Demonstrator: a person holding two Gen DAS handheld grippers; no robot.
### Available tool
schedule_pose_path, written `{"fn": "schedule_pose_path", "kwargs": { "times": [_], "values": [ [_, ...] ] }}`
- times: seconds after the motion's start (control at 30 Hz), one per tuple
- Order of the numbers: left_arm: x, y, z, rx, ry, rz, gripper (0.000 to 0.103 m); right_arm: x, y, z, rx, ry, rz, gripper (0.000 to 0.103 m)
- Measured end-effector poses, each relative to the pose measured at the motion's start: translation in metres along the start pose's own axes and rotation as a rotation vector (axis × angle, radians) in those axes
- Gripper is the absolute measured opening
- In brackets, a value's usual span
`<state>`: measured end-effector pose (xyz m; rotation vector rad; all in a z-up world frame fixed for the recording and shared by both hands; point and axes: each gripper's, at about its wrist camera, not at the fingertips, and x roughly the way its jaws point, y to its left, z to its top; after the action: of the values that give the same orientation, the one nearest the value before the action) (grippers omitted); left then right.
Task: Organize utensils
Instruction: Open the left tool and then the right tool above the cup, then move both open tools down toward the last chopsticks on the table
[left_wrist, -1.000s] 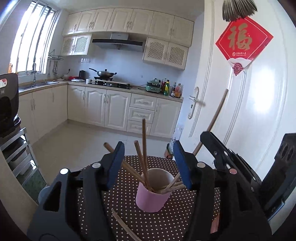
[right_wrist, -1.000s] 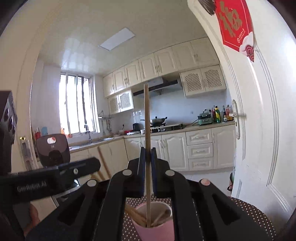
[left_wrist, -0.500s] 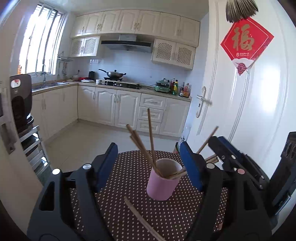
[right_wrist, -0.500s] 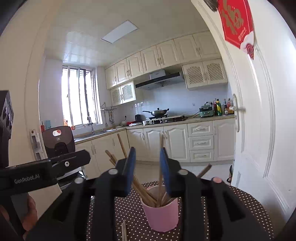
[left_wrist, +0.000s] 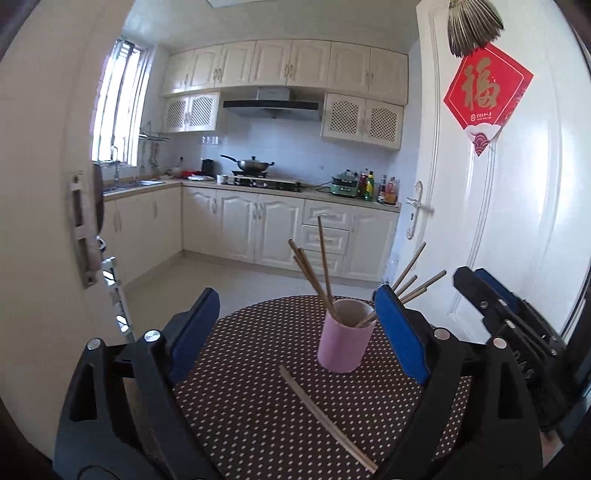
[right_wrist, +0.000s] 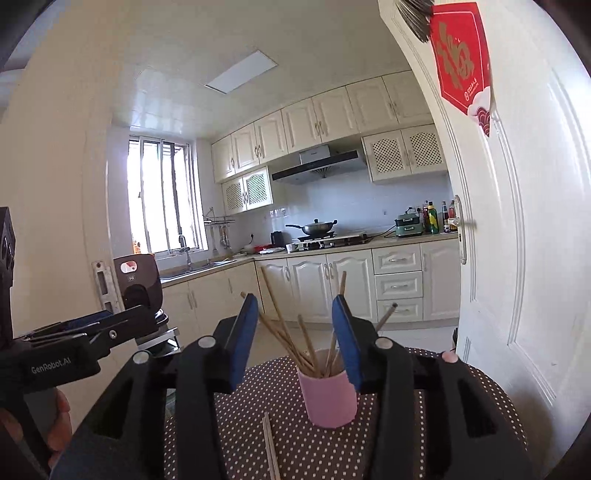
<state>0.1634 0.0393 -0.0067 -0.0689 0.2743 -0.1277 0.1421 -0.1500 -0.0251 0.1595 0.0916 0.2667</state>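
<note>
Kitchen backdrop: cream cabinets (left_wrist: 288, 229) along the far wall, a white door (left_wrist: 517, 206) on the right with a red paper decoration (left_wrist: 487, 92) hung on it. Near side is a round worktop (left_wrist: 258, 387) under a brown cloth with white polka dots. Left gripper (left_wrist: 295, 325) has just been opening; jaws now stand wide apart, blue pads on either side of the view, nothing between them that they touch, released. Right gripper (right_wrist: 293, 336) has also just been opening, jaws parted about halfway, pads clear of the chopsticks that show in the gap beyond them, so released too. In the left wrist view the right gripper sits at the far right edge of frame; in the right wrist view the left gripper shows at the left edge with a hand (right_wrist: 55, 424) wrapped on its handle. Pink cup (left_wrist: 345, 341) stands upright on the worktop, right of centre in the left view, just beyond both sets of fingertips and apart from them. Bundle of wooden chopsticks (left_wrist: 314, 273) stands in the cup, some leaning left, some fanned out to the right over the rim. Loose chopsticks (left_wrist: 325, 413) lie flat on the cloth near the cup on the near side, angled toward the camera, close to the cup base but not touching it as far as I can tell. Exact count of sticks in the cup: can't tell.
</note>
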Motion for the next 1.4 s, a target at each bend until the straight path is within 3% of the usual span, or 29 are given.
{"fn": "schedule_pose_path", "kwargs": {
  "times": [0.23,0.6,0.83,1.07,1.4],
  "values": [
    [-0.018,0.004,-0.019,0.020,0.014,0.049,0.087,-0.017,0.007,-0.012,-0.020,0.042,-0.006,0.045],
    [-0.016,0.013,-0.048,0.046,0.108,0.087,0.087,-0.015,0.006,-0.042,-0.021,0.160,-0.012,0.048],
    [0.014,0.035,-0.068,-0.004,0.279,0.074,0.087,0.025,0.002,-0.076,-0.008,0.421,-0.013,0.052],
    [0.035,0.053,-0.087,-0.050,0.373,0.067,0.087,0.074,0.011,-0.122,-0.075,0.678,-0.018,0.052],
    [0.055,0.063,-0.098,-0.078,0.420,0.067,0.087,0.103,0.015,-0.156,-0.155,0.787,-0.052,0.052]
  ]
}}
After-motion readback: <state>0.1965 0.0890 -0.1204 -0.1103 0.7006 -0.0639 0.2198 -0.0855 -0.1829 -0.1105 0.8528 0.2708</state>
